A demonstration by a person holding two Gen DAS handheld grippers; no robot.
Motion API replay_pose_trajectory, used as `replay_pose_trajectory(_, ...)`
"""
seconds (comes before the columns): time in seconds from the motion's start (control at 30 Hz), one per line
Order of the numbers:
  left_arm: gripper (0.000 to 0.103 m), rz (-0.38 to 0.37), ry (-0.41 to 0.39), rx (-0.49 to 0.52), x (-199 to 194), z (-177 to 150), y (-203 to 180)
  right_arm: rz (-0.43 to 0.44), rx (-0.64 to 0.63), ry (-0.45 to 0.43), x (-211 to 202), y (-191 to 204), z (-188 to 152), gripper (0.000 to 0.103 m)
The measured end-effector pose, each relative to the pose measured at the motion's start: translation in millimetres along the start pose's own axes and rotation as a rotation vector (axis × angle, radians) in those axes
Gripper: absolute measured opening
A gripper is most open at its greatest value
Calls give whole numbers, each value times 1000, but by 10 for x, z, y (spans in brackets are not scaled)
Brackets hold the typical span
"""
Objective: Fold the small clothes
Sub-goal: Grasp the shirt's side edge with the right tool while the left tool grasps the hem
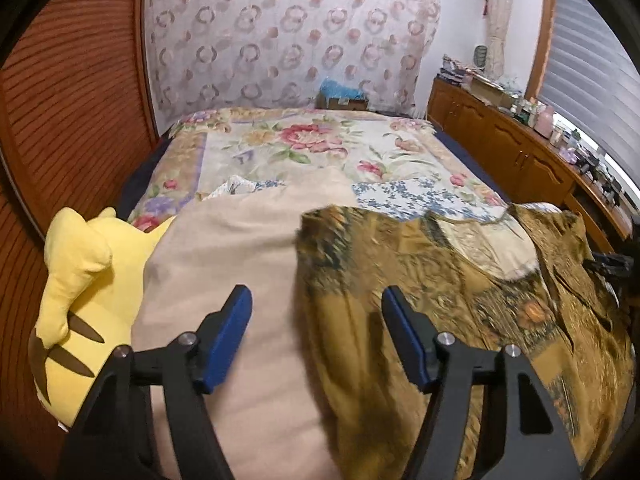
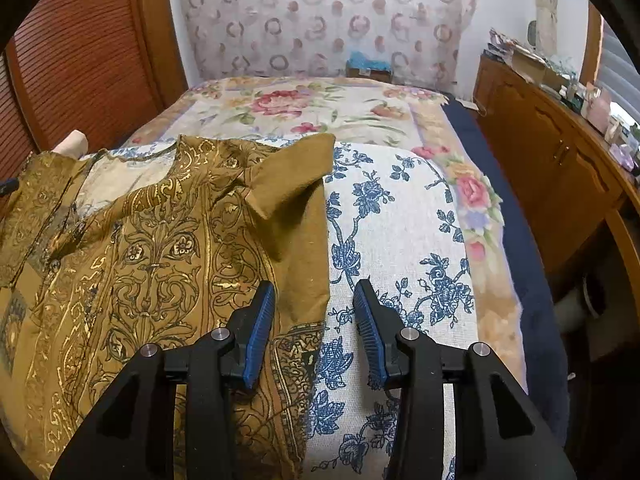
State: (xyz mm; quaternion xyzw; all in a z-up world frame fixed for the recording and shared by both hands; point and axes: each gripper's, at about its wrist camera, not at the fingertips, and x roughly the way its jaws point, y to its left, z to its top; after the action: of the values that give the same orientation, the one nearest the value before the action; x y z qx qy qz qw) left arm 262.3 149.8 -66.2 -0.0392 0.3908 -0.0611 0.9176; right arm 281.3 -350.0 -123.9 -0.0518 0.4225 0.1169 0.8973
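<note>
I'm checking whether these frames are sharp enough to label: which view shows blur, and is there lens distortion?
Left wrist view: the gold patterned garment is smeared by motion blur, while the left gripper stays sharp. Right wrist view: the same garment's print is crisp. Both views: fisheye bending curves the wooden cabinet, and dark vignetting fills the corners.

Home bedroom — floral bedspread [image 1: 304, 140], yellow plush toy [image 1: 76, 280], wooden dresser [image 1: 500, 136]

Bed [image 2: 532, 264], covered by a floral quilt [image 1: 304, 140]; on it were laid a beige blanket [image 1: 228, 248], a blue-flowered cloth [image 2: 400, 240], a gold patterned garment [image 2: 152, 248] and a yellow plush toy [image 1: 76, 280].
</note>
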Motion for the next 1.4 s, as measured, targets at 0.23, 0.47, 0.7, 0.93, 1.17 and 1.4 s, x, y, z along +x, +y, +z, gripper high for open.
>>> replay_pose_trajectory(0.23,55,-49,21,-9,191,174,58,1,-30,6,16,4,32,42)
replay_pose_trajectory(0.47,53,-60,41,6,243,198,37,24,-22,52,205,-70,340,42)
replay_pose_trajectory(0.7,9,-125,44,15,205,220,-39,56,-24,77,392,-38,611,33)
replay_pose_trajectory(0.93,3,-150,-50,55,-357,168,-304,96,-97,-47,-100,312,620,4)
replay_pose_trajectory(1.17,2,-196,-163,74,-1146,-84,-502,147,-103,-194,-1036,462,473,2)
replay_pose_trajectory(1.4,2,-236,-226,67,-1762,-593,-594,193,-114,-283,-1823,538,28,2)
